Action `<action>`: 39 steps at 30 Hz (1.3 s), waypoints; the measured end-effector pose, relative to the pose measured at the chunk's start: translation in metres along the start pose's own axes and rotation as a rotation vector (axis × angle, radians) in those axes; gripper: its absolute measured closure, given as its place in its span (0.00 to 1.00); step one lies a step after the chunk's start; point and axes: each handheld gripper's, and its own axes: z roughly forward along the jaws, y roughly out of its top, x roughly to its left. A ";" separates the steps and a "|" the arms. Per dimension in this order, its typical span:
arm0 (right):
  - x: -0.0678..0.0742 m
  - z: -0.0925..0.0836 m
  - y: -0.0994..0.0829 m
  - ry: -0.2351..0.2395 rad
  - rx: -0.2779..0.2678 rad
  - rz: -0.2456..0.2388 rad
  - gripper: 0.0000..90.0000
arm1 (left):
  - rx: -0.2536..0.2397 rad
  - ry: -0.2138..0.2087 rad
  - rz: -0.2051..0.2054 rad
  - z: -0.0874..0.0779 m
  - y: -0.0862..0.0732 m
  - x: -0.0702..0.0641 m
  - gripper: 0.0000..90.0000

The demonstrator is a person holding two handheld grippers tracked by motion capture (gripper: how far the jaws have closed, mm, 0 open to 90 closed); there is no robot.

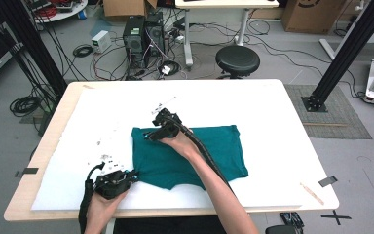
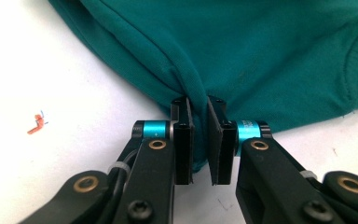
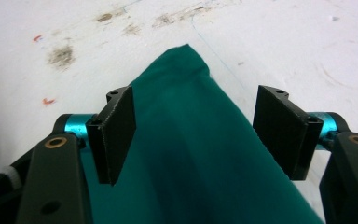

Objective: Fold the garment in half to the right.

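A teal shirt (image 1: 209, 151) lies spread flat on the white sheet (image 1: 272, 112) that covers the table. My left gripper (image 1: 135, 175) is at the shirt's near left corner. In the left gripper view its jaws (image 2: 199, 102) are shut on a bunched fold of the teal cloth (image 2: 270, 56). My right gripper (image 1: 150, 133) hovers over the shirt's far left corner, its forearm reaching across the cloth. In the right gripper view that gripper (image 3: 196, 93) is open, with the pointed corner of the shirt (image 3: 191, 154) lying between its wide-apart jaws.
Dark specks and stains (image 1: 107, 156) mark the sheet left of the shirt. Beyond the table's far edge stand a black stool (image 1: 237, 59), computer towers (image 1: 143, 34) with cables on the floor, and a black frame post (image 1: 355, 44) at the right.
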 end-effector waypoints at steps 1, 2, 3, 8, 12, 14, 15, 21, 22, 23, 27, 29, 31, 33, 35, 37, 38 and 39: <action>0.000 0.004 0.002 0.000 0.003 -0.006 0.34 | 0.000 -0.005 -0.007 0.000 0.000 0.000 0.91; 0.000 0.008 0.003 0.000 0.012 -0.008 0.34 | 0.001 -0.005 -0.009 0.000 0.000 0.000 0.91; 0.001 0.011 0.005 -0.005 0.021 -0.014 0.34 | 0.000 -0.005 -0.010 0.000 0.000 0.000 0.91; 0.004 0.025 0.010 -0.005 0.027 -0.022 0.34 | 0.002 0.000 -0.008 0.000 0.000 0.000 0.91; 0.003 0.036 0.013 0.001 0.051 -0.025 0.35 | 0.004 0.008 0.013 0.000 0.001 -0.002 0.91; 0.002 0.039 0.015 0.010 0.050 -0.017 0.35 | 0.004 0.013 0.018 0.000 0.001 -0.002 0.91; 0.001 0.041 0.017 0.020 0.046 -0.015 0.35 | 0.006 0.011 0.019 0.000 0.001 -0.002 0.91; 0.001 0.051 0.025 0.035 0.070 -0.039 0.41 | 0.003 0.006 0.015 0.000 0.000 -0.001 0.91; 0.002 0.052 0.025 0.035 0.076 -0.040 0.43 | 0.003 0.001 0.007 0.000 0.000 -0.001 0.91; 0.002 0.054 0.024 0.035 0.079 -0.046 0.44 | 0.004 -0.003 0.003 0.000 0.000 0.000 0.91; 0.003 0.059 0.024 0.036 0.092 -0.059 0.48 | 0.003 -0.021 -0.023 0.000 0.000 0.003 0.91; 0.003 0.061 0.024 0.035 0.098 -0.054 0.50 | 0.001 -0.018 -0.022 0.000 0.000 0.003 0.91; 0.003 0.062 0.024 0.038 0.098 -0.060 0.51 | 0.003 -0.016 -0.019 0.000 0.000 0.002 0.91; 0.003 0.063 0.024 0.041 0.099 -0.070 0.53 | 0.002 -0.013 -0.015 0.000 0.000 0.002 0.91; 0.004 0.064 0.024 0.043 0.103 -0.071 0.57 | 0.001 -0.011 -0.009 0.000 0.000 0.001 0.91; 0.005 0.065 0.024 0.044 0.098 -0.072 0.60 | 0.004 -0.010 -0.006 0.000 0.000 0.001 0.91; 0.005 0.065 0.025 0.046 0.094 -0.076 0.62 | 0.001 -0.008 -0.005 0.000 0.000 0.001 0.91; 0.006 0.065 0.025 0.047 0.094 -0.075 0.65 | 0.000 -0.008 -0.005 0.000 0.000 0.001 0.91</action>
